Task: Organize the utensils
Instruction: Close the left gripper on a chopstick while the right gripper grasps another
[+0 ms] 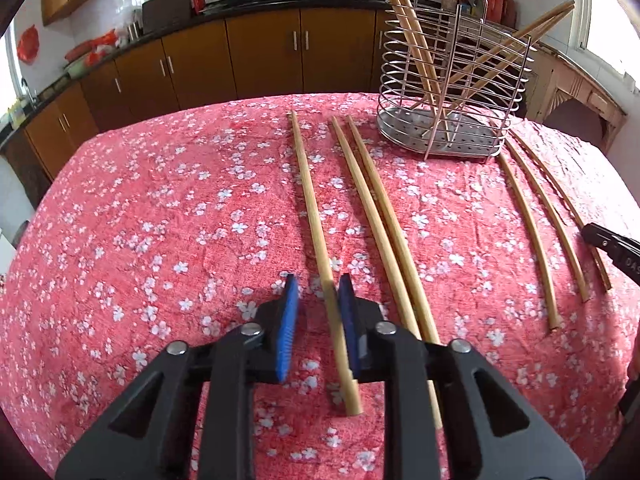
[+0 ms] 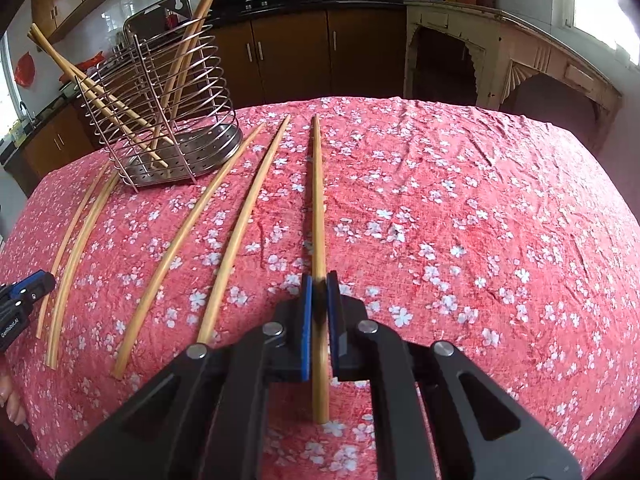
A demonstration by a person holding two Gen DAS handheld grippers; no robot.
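Note:
Several wooden chopsticks lie on the pink flowered tablecloth. A wire utensil holder (image 1: 452, 80) stands at the back with several chopsticks leaning in it; it also shows in the right wrist view (image 2: 160, 100). My left gripper (image 1: 318, 300) straddles one chopstick (image 1: 308, 200); the jaws are a little apart, with a gap on the left side. My right gripper (image 2: 319, 292) is shut on another chopstick (image 2: 318, 200), which lies on the cloth. The right gripper's tip (image 1: 612, 244) shows at the right edge of the left wrist view. The left gripper's tip (image 2: 24, 292) shows at the left edge of the right wrist view.
A pair of chopsticks (image 1: 384, 220) lies right of the left gripper. Three more (image 1: 536, 216) lie right of the holder. Brown kitchen cabinets (image 1: 260, 56) stand beyond the table's far edge. A cream wooden sideboard (image 2: 500, 52) stands at the back right.

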